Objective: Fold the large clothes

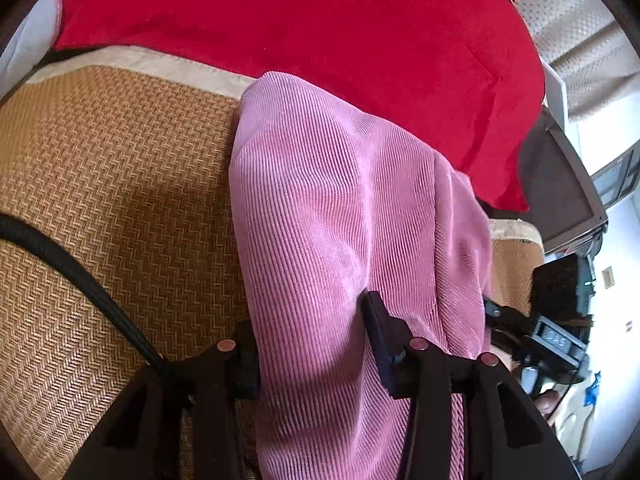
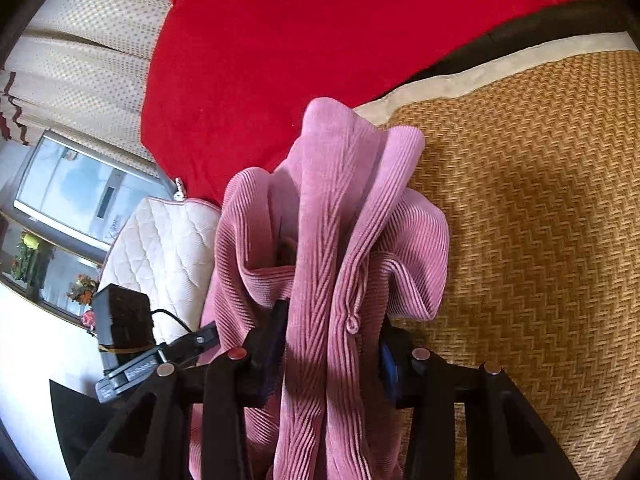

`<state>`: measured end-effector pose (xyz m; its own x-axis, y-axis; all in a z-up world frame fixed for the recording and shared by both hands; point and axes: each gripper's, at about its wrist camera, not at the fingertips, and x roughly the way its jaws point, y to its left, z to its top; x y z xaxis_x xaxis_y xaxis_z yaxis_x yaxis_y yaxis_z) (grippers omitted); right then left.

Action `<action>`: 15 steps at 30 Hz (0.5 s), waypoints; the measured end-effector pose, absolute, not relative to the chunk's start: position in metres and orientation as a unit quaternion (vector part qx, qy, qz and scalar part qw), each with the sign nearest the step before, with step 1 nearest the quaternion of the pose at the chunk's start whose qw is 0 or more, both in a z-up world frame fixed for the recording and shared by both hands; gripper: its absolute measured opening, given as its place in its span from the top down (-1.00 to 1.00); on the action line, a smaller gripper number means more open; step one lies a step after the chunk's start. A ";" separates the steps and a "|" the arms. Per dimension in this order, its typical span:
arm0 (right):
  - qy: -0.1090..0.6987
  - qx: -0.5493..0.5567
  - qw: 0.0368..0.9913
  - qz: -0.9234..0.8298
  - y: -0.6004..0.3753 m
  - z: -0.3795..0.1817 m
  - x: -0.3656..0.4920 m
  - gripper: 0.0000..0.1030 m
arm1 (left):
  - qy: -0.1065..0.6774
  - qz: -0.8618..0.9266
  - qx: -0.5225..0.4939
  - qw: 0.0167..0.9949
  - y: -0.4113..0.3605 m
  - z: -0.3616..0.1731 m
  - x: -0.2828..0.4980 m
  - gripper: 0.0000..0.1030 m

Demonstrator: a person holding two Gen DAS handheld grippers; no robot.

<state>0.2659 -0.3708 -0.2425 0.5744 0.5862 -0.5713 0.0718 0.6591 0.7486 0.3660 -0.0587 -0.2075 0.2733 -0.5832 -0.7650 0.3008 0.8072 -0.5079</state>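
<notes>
— Woven straw-coloured mat (image 1: 100, 184) fills most of the ground under both sets of fingers, doesn't it?

— Yes, with a pale cloth border along its far edge. Beyond the fingertips lies a big red blanket (image 1: 320, 40), spread wide across the back.

— And the pink ribbed garment (image 1: 320, 220)?

— It runs forward from between the left gripper (image 1: 308, 332) fingers in one long, fairly smooth band toward the red blanket, draped over the mat. In the right wrist view the same garment (image 2: 332, 240) is bunched into several folds and ridges ahead of the fingers.

— Are the fingers closed on it?

— Both pairs stand partly apart with thick cloth filling the gap. The left fingers (image 1: 376, 320) press into the fabric on either side. The right gripper (image 2: 332, 344) likewise pinches a gathered bundle, its fingers (image 2: 276, 340) sunk against the folds.

— Anything smaller?

— A white quilted cushion (image 2: 156, 252) sits left of the right fingers.
</notes>
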 end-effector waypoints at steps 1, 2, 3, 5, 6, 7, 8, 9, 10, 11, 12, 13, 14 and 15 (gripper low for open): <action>0.432 0.371 0.807 0.159 -0.370 -0.239 0.265 0.15 | 0.531 -0.280 -0.128 0.789 -0.059 -0.208 0.365 0.10; 0.432 0.363 0.810 0.157 -0.368 -0.235 0.263 0.15 | 0.529 -0.278 -0.124 0.792 -0.060 -0.209 0.363 0.09; 0.433 0.358 0.813 0.153 -0.367 -0.232 0.262 0.14 | 0.528 -0.275 -0.120 0.795 -0.062 -0.210 0.361 0.05; 0.435 0.352 0.815 0.153 -0.369 -0.226 0.256 0.00 | 0.525 -0.266 -0.112 0.801 -0.064 -0.211 0.359 -0.02; 0.436 0.350 0.814 0.155 -0.373 -0.225 0.253 -0.13 | 0.522 -0.263 -0.106 0.805 -0.066 -0.211 0.357 -0.04; 0.437 0.347 0.816 0.152 -0.373 -0.221 0.252 -0.14 | 0.520 -0.261 -0.101 0.807 -0.068 -0.211 0.354 -0.05; 0.435 0.343 0.819 0.148 -0.381 -0.219 0.245 -0.14 | 0.517 -0.258 -0.094 0.811 -0.070 -0.210 0.352 -0.05; 0.429 0.338 0.825 0.143 -0.378 -0.208 0.250 -0.14 | 0.516 -0.257 -0.092 0.812 -0.075 -0.208 0.351 -0.06; 0.414 0.333 0.835 0.140 -0.380 -0.200 0.246 -0.14 | 0.515 -0.255 -0.089 0.813 -0.078 -0.208 0.350 -0.06; 0.393 0.330 0.846 0.143 -0.382 -0.193 0.239 -0.14 | 0.515 -0.254 -0.086 0.815 -0.081 -0.207 0.349 -0.07; 0.375 0.327 0.854 0.148 -0.380 -0.185 0.243 -0.14 | 0.514 -0.252 -0.084 0.815 -0.084 -0.206 0.348 -0.07; 0.356 0.323 0.862 0.160 -0.378 -0.176 0.240 -0.14 | 0.514 -0.251 -0.083 0.816 -0.085 -0.206 0.348 -0.07; 0.340 0.314 0.869 0.172 -0.374 -0.169 0.237 -0.14 | 0.513 -0.250 -0.080 0.818 -0.087 -0.206 0.346 -0.08; 0.330 0.303 0.875 0.181 -0.368 -0.162 0.236 -0.11 | 0.512 -0.249 -0.076 0.819 -0.089 -0.205 0.346 -0.08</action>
<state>0.2363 -0.3676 -0.1619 0.7161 0.5177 -0.4683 -0.1172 0.7504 0.6505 0.3462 -0.0886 -0.2054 0.3528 -0.4855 -0.7999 0.3290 0.8646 -0.3797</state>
